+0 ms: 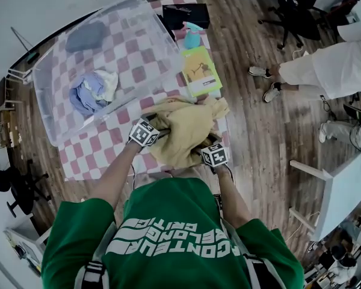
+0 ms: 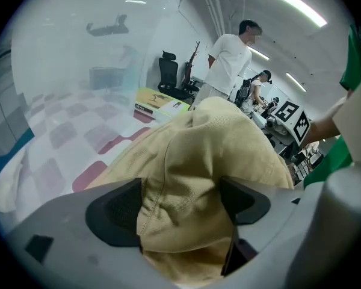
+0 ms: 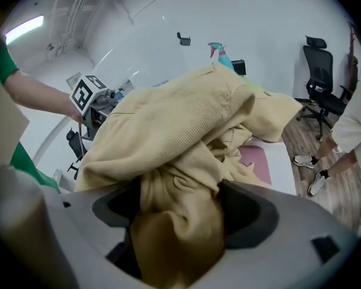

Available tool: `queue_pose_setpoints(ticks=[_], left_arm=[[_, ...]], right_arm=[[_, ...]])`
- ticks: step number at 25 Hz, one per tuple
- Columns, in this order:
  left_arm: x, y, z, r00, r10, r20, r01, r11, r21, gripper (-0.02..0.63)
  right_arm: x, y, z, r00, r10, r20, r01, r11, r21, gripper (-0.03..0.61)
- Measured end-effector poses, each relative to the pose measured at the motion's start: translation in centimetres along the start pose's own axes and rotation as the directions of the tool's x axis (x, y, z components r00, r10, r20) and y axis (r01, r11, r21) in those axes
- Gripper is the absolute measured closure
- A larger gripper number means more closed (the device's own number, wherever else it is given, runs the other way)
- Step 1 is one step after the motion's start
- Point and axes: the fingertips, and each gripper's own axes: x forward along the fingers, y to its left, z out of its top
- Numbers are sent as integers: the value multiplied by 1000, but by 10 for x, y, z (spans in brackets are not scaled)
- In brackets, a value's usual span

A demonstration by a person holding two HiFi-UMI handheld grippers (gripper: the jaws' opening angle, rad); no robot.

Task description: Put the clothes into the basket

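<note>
Gripper jaws are spread wide on both sides: the left gripper [image 2: 180, 206] and the right gripper [image 3: 177, 208] each have a bunched fold of the tan garment [image 1: 183, 131] lying between their pads, unclamped. That garment is heaped on the near edge of the checked desk [image 1: 96, 155], just beside the clear basket [image 1: 138, 35], outside it. Inside the basket lie blue and white clothes [image 1: 91, 92] and a dark grey piece [image 1: 84, 36]. Beyond the heap are a yellow-green book [image 1: 200, 71] and a teal spray bottle [image 1: 192, 38].
</note>
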Motion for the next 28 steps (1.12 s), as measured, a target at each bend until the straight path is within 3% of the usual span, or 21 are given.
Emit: queue_pose_setpoints(ticks=[4,7,14,23,28], left_arm=[[10,-7,-3,1000,-5,-13,5,999,-47,236],[15,-17,-7,999,-43,-20,41,995,-94,332],[24,-36,-6,995,-96,-10,94,988,-120,424],[27,-56,2,986,-148,82,160,975,-157,529],[16,-60,4,980,-181,82,190,975,-118,546]], right_arm=[[5,-2,1,1000,13,1,-13,1000,-5,178],[5,0,2,1000,10,5,-10,1000,-5,178],[10,4,9,1000,3,8,-3,1000,-9,184],[13,26,26,998,-14,54,11,998,55,321],[11,45,31,995,-17,97,6,993,119,357]])
